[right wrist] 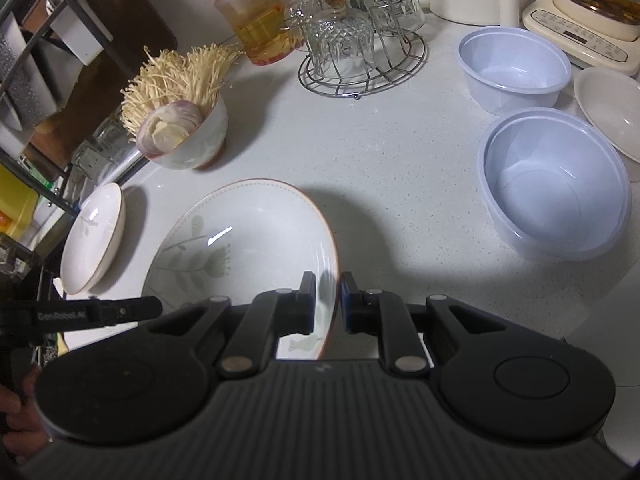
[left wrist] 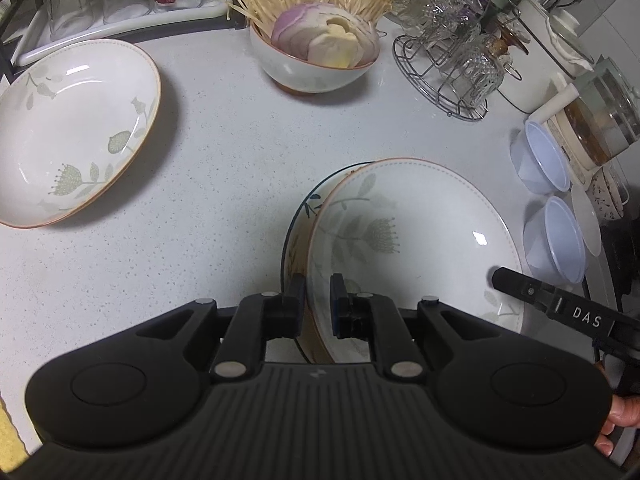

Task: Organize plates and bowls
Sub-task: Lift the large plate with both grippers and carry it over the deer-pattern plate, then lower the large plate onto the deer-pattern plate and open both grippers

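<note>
A white floral plate (left wrist: 420, 232) with a brown rim is held between both grippers, over a blue-rimmed plate (left wrist: 298, 224) beneath it. My left gripper (left wrist: 318, 304) is shut on its left rim. My right gripper (right wrist: 328, 300) is shut on its right rim; the plate also shows in the right wrist view (right wrist: 248, 248). A second floral plate (left wrist: 68, 132) lies at the left on the counter and shows in the right wrist view (right wrist: 94, 238).
A bowl of enoki mushrooms and sliced onion (left wrist: 316, 52) stands at the back. A wire rack of glasses (right wrist: 360, 40), two pale blue plastic bowls (right wrist: 556, 188), a small white dish (right wrist: 612, 108), a kettle base (right wrist: 580, 36) and a jar (right wrist: 256, 16) crowd the right side.
</note>
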{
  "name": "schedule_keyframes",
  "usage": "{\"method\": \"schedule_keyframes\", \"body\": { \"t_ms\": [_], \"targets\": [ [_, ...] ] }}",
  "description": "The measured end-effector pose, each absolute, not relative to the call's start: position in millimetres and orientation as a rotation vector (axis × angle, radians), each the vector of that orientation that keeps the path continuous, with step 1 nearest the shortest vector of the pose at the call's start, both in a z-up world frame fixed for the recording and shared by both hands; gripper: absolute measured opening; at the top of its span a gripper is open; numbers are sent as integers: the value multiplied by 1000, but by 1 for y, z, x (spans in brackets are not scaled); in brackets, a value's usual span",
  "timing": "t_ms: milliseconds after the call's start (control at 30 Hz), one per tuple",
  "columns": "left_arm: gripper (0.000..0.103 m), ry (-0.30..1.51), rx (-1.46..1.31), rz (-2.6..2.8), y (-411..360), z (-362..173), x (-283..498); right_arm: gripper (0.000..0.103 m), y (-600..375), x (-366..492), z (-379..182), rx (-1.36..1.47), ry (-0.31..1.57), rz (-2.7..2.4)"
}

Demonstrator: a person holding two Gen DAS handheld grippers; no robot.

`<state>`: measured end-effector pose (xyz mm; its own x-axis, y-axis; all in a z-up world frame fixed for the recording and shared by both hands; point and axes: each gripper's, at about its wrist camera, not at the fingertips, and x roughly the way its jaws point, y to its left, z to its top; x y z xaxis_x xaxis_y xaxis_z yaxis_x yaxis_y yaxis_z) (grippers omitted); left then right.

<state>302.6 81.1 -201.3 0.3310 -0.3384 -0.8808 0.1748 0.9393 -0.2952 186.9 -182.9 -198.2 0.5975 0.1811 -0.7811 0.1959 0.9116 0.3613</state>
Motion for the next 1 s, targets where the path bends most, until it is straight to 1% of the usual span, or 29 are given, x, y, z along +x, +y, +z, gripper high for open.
{"method": "schedule_keyframes", "body": {
  "t_ms": [300,433,500,567,800,1000],
  "targets": [
    [17,1209,-266,-325,94,-201,307,15,-174,198,-203,370,966,-4],
    [22,1229,-308,-324,99,-199,307,15,-174,200,-205,367,979,-2],
    [27,1231,-298,-318,99,-196,306,16,-173,202,-205,369,989,-3],
    [35,1222,-295,-327,101,-193,303,17,-170,202,-203,361,983,-3],
    [35,1183,-280,-313,109,-176,294,17,-173,202,-203,373,977,-16],
    [35,1087,-243,-299,111,-141,274,18,-177,193,-182,355,914,-19]
  ]
}}
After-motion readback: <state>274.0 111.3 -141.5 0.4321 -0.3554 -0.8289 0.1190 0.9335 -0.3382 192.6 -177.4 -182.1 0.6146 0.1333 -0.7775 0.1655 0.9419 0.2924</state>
